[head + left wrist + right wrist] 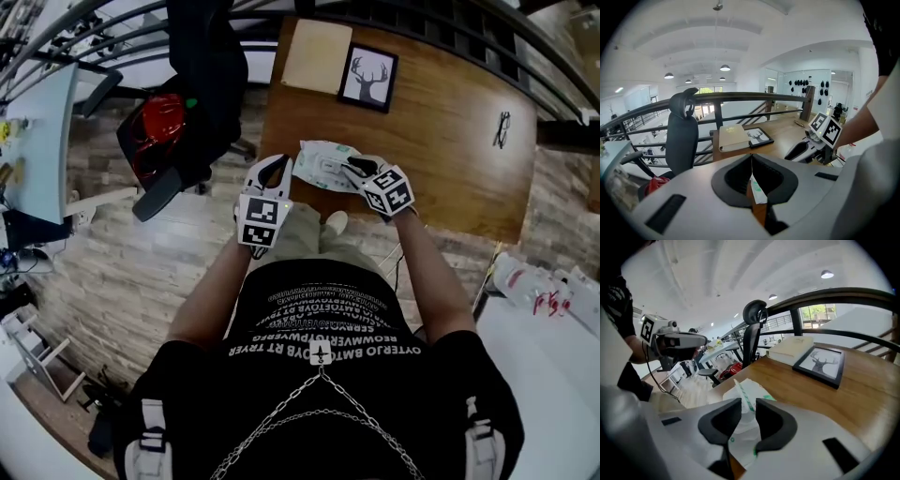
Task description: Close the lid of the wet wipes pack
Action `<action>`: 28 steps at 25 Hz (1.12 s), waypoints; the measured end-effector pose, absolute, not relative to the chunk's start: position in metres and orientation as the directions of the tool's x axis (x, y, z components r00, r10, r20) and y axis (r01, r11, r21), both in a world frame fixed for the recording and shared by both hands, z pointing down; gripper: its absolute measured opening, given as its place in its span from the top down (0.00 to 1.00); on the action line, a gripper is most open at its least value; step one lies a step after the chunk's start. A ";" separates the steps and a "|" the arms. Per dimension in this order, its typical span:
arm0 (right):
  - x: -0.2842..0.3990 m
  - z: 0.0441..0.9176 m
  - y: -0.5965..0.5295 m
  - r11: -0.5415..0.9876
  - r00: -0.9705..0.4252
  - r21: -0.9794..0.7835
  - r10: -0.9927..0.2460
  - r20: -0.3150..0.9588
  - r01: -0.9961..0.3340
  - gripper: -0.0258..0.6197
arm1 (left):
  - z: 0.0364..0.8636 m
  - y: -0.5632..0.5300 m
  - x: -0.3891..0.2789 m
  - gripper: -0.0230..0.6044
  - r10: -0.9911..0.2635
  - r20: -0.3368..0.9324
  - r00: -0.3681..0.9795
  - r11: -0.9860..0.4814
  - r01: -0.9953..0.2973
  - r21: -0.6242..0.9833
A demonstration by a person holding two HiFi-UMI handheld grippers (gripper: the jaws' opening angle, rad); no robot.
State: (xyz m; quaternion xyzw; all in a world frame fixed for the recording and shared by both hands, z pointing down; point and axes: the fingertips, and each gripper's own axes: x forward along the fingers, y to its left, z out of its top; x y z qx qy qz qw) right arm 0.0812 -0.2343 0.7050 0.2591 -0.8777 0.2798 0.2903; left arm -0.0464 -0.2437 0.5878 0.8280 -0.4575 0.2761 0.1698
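Wet wipes pack (pixel 323 164) on near edge of wooden table (pixel 441 141), between both tongs. Left gripper (pixel 279 167) at pack's left end, jaws together, pinching thin end seam (pixel 757 190). Right gripper (pixel 354 169) at pack's right side, jaws narrowed and clamped on raised white flap with green stripe (pixel 742 397). Farther back on table: framed deer picture (pixel 367 78), beige book (pixel 317 56) just beside it. Black office chair (pixel 682 136) beyond table's left end, railing behind.
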 end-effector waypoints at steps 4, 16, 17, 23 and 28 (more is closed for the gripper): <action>0.073 0.714 -0.213 0.742 -0.691 -0.330 -0.241 0.681 -0.584 0.76 | 0.585 -0.235 -0.055 0.92 -0.683 0.611 0.399 -0.483 -0.875 0.031; 0.062 0.711 -0.198 0.724 -0.730 -0.386 -0.233 0.643 -0.571 0.71 | 0.582 -0.201 -0.053 0.92 -0.707 0.606 0.364 -0.438 -0.899 0.029; 0.060 0.703 -0.199 0.722 -0.745 -0.396 -0.246 0.620 -0.567 0.71 | 0.583 -0.199 -0.053 0.92 -0.707 0.607 0.363 -0.436 -0.899 0.029; 0.048 0.691 -0.210 0.726 -0.753 -0.366 -0.312 0.580 -0.583 0.90 | 0.583 -0.195 -0.047 0.92 -0.714 0.602 0.359 -0.429 -0.903 0.028; 0.040 0.716 -0.212 0.707 -0.709 -0.351 -0.299 0.639 -0.614 0.93 | 0.583 -0.192 -0.047 0.92 -0.711 0.606 0.356 -0.431 -0.902 0.024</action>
